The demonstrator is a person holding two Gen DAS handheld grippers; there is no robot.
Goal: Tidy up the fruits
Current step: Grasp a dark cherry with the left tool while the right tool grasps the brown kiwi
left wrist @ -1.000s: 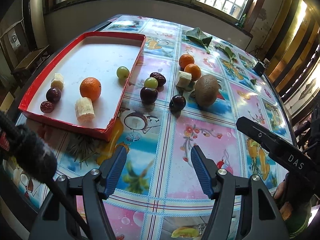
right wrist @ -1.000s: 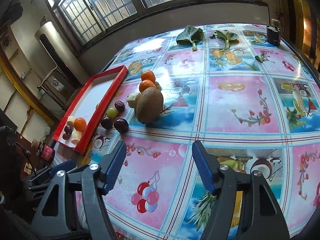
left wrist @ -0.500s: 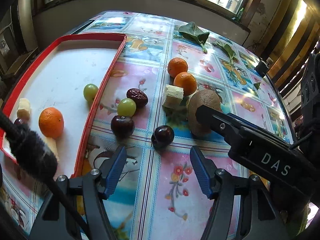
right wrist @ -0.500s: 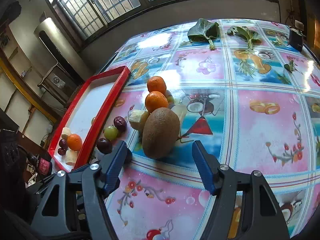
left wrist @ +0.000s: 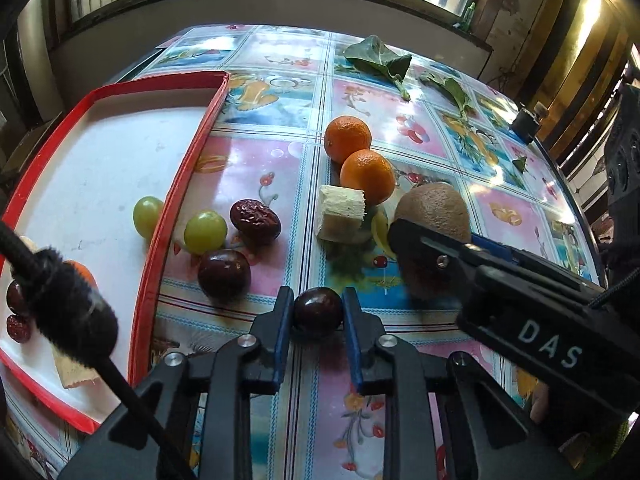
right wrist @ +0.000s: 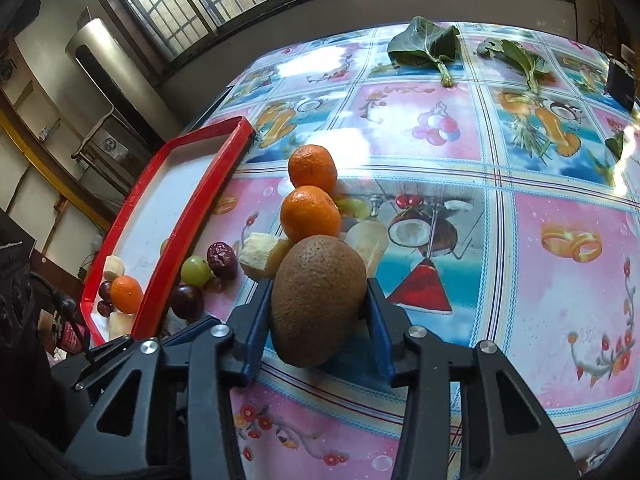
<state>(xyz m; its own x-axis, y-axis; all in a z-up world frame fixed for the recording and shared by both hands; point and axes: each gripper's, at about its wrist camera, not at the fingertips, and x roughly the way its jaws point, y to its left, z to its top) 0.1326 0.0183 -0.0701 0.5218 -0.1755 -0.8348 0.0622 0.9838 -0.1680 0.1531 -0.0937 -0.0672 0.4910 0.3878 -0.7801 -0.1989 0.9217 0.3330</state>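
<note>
Two black handheld grippers with blue finger pads are each closing on a fruit on the glossy fruit-print tablecloth [left wrist: 256, 168].

Nearest, the left gripper [left wrist: 318, 312] is pinching a small dark-red round plum [left wrist: 318, 311] between narrowed pads, while the right gripper [right wrist: 318, 304] is gripping a large brown fuzzy kiwi [right wrist: 318, 296] at its sides. Just beyond are lying a second dark plum [left wrist: 224, 274], a green grape [left wrist: 205, 231], a wrinkled red date [left wrist: 255, 221], a pale banana chunk [left wrist: 340, 213] and two oranges [left wrist: 367, 176]. Farther left, the red-rimmed white tray [left wrist: 188, 148] is holding more fruit.
</note>
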